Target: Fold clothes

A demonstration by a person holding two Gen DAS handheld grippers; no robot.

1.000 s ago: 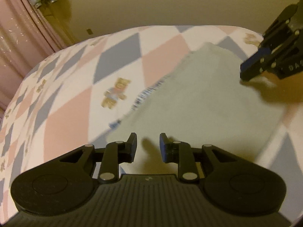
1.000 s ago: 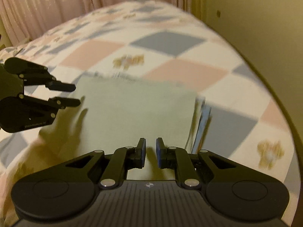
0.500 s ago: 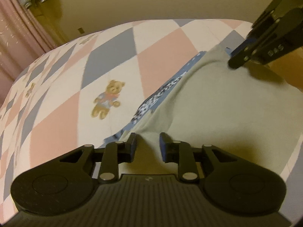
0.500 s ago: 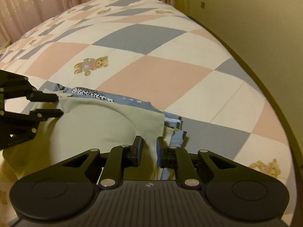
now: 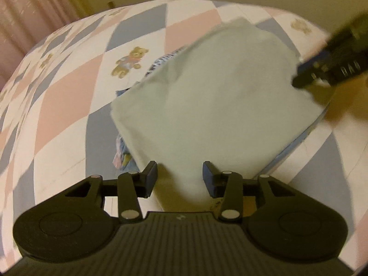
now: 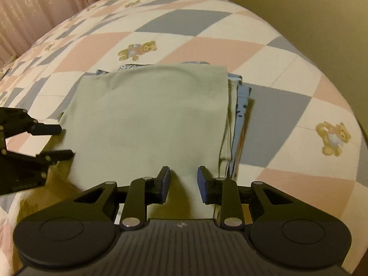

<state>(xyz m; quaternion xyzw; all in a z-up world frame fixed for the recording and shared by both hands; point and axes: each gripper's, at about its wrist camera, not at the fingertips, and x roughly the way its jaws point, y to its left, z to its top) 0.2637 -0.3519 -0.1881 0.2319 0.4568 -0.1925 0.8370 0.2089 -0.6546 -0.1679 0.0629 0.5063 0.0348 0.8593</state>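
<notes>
A pale green folded garment [image 5: 214, 96] [image 6: 151, 119] lies flat on top of a stack of folded clothes [image 6: 239, 115] on the bed. My left gripper [image 5: 179, 174] stands open at the garment's near corner, fingers apart with cloth lying between them but not pinched. It shows from the side at the left edge of the right wrist view, left gripper [image 6: 59, 141], jaws apart. My right gripper [image 6: 183, 181] is open over the garment's near edge; it also appears blurred at the right of the left wrist view, right gripper [image 5: 306, 78].
The bed carries a checked quilt [image 6: 202, 43] in pink, grey and white with teddy bear prints [image 6: 138, 49]. Blue and patterned folded clothes [image 5: 124, 154] poke out under the green one. Pink curtains [image 6: 34, 11] hang behind; a wall [image 6: 310, 11] runs along the right.
Both grippers let go of the green garment and opened. The garment, lifted and draped half a second ago, now lies flat on the stack.
</notes>
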